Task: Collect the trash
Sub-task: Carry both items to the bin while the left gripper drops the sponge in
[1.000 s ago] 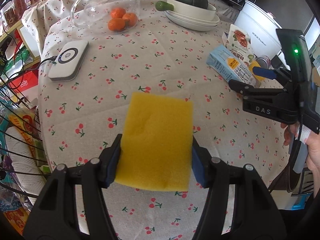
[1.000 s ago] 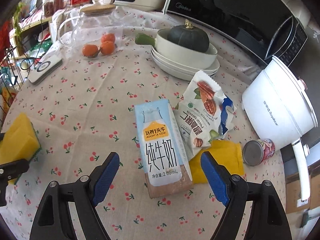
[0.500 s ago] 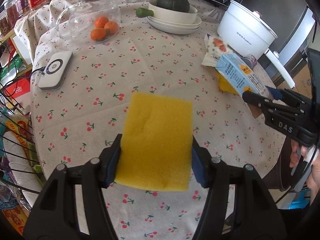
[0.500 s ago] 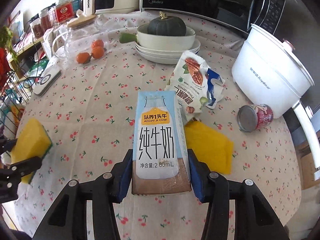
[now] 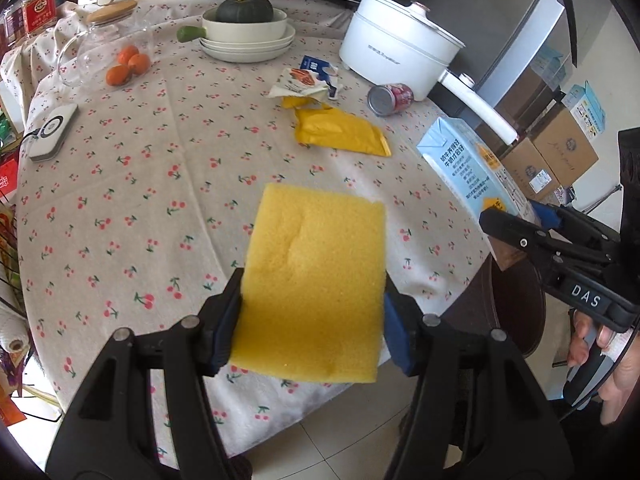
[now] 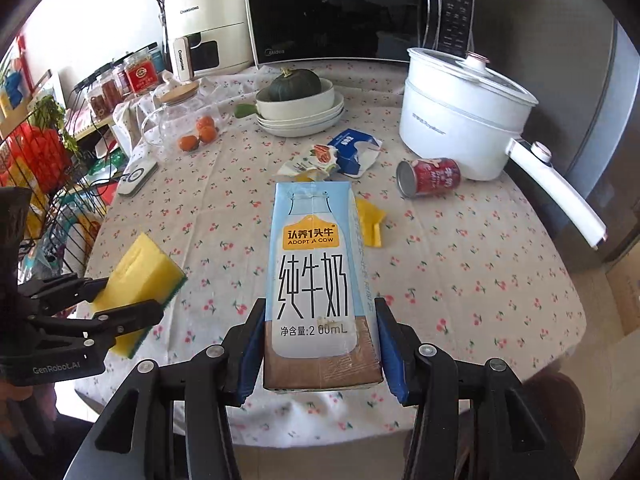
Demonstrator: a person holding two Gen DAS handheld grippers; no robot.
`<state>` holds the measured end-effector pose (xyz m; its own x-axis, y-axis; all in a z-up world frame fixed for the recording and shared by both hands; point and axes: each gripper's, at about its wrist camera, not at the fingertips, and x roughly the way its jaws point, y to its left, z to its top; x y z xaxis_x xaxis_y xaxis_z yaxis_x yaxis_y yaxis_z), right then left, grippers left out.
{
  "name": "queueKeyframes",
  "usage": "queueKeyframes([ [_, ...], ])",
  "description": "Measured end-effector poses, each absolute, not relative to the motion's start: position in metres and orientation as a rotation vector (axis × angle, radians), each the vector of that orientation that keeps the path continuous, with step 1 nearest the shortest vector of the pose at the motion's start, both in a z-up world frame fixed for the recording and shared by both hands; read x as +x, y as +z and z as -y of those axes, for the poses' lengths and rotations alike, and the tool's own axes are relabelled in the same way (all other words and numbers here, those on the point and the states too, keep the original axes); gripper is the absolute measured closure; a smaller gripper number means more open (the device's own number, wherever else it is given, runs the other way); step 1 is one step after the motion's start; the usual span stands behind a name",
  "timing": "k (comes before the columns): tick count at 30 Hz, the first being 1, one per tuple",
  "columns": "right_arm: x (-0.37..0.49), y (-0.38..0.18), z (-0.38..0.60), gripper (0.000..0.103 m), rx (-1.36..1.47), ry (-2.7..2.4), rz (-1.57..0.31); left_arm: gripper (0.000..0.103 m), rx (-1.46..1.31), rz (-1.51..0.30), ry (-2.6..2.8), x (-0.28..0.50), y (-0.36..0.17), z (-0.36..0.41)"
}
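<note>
- Blue-padded jaws of the right gripper are clamping the base of the milk carton, which is hanging clear above the near edge of the table.
- Left of the carton, the left gripper is pinching a yellow sponge between its jaws, also off the cloth.
- Beyond the carton, a yellow wrapper is lying flat on the table.
- Farther back, a torn snack bag is resting just beside it.
- Right of the bag, a red can is lying on its side near the white pot.
</note>
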<state>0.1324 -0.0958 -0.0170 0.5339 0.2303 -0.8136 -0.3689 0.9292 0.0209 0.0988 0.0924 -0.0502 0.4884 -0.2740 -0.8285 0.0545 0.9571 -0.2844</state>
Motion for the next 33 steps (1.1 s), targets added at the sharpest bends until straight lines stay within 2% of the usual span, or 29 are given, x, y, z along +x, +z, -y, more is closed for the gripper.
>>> queueKeyframes([
  [12, 0.073, -0.027, 0.180, 0.051, -0.065, 0.321, -1.007, 0.040, -0.194, -1.050, -0.291, 0.070, -0.063, -0.044],
  [33, -0.010, -0.074, 0.363, 0.051, 0.082, 0.073, -1.054, 0.040, -0.056, -1.107, -0.509, 0.071, -0.076, 0.111],
])
